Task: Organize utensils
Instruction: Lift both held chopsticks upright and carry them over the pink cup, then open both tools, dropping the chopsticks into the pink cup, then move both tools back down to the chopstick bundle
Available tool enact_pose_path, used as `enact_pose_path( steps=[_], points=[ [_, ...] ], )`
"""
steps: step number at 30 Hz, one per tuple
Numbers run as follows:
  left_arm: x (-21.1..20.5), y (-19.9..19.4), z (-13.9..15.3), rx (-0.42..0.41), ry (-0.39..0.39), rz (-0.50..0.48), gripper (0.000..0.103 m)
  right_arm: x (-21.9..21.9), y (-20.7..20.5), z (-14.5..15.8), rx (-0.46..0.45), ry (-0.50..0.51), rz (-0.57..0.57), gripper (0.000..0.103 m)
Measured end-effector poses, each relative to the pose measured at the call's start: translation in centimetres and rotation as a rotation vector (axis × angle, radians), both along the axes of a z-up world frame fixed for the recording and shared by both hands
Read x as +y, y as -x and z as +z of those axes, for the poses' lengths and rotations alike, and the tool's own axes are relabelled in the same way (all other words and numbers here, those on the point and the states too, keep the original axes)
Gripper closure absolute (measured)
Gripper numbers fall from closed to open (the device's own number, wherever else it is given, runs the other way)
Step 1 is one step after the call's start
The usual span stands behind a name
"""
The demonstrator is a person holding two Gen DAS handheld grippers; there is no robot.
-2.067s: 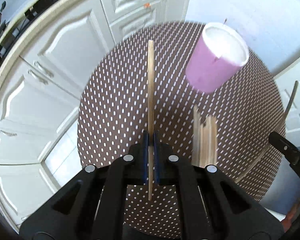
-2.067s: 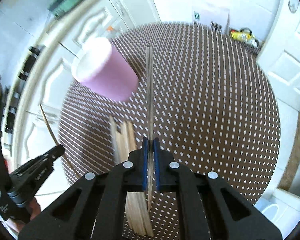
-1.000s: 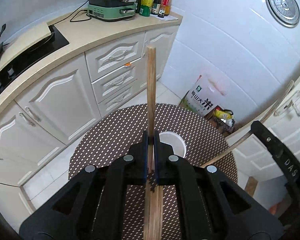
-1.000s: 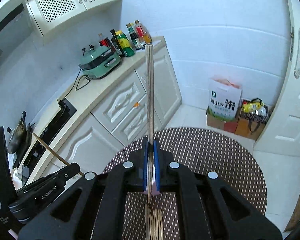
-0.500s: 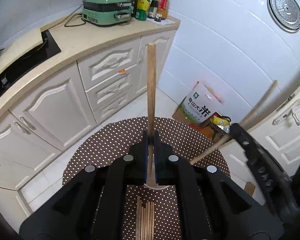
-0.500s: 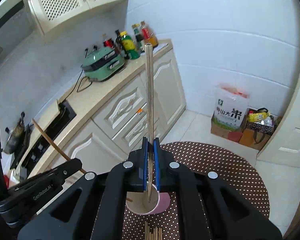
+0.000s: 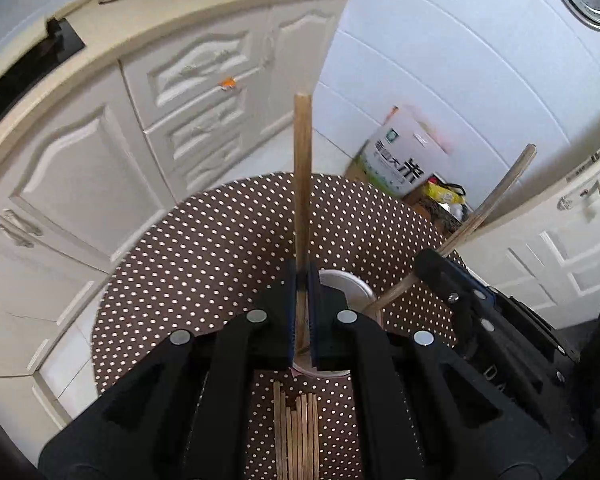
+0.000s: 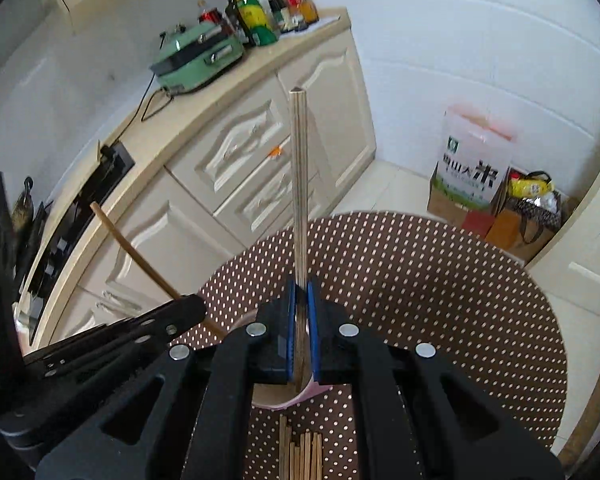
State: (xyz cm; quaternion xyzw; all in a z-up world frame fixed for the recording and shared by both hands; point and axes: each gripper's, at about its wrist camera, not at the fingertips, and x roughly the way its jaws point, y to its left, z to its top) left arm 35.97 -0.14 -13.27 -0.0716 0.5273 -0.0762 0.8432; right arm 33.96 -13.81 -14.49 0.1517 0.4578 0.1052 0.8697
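Sinking toward the table since a moment ago, both grippers now sit lower over the pink cup, whose white rim shows larger behind the fingers than it did half a second back. The left gripper is clenched on a wooden chopstick that runs straight up the middle of its frame, its lower tip between the blue pads just over the cup's mouth. The right gripper grasps a pale chopstick the same way, long axis up the frame's centre, lower end dipping inside the cup. Each view shows the other gripper's stick slanting in from the side. More chopsticks lie bundled on the dotted brown table at the bottom centre, just below the cup.
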Motion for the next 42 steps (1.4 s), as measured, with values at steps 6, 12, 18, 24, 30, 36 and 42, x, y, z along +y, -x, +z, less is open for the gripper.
enact_pose_path(
  steps=[6, 12, 18, 24, 30, 36, 42],
  points=[
    [0.1, -1.0, -2.1, 0.002, 0.042, -0.137, 0.098, 0.6, -0.8, -0.9, 0.005, -0.018, 0.053, 0.098],
    [0.0, -1.7, -2.7, -0.028, 0.06, -0.224, 0.097, 0.5, -1.8, -1.3, 0.025, -0.06, 0.101, 0.095],
    [0.2, -1.7, -2.9, -0.035, 0.07, -0.226, 0.096, 1.1, -1.7, -1.9, 0.067, -0.018, 0.122, 0.09],
    [1.0, -1.8, -3.3, 0.005, 0.068, -0.208, 0.089, 0.2, -1.1, -2.2, 0.091, -0.01, 0.075, 0.057],
    [1.9, -0.9, -3.2, 0.009, 0.05, -0.173, 0.051, -0.8, 0.1, -1.9, 0.095, -0.023, 0.049, 0.042],
    [1.7, 0.4, -3.1, -0.002, -0.008, -0.166, 0.051, -0.8, 1.1, -1.6, 0.098, -0.014, 0.042, 0.038],
    [1.7, 1.4, -3.1, -0.002, -0.036, -0.163, 0.051, -0.7, 2.4, -1.4, 0.099, -0.01, 0.032, 0.035]
  ],
)
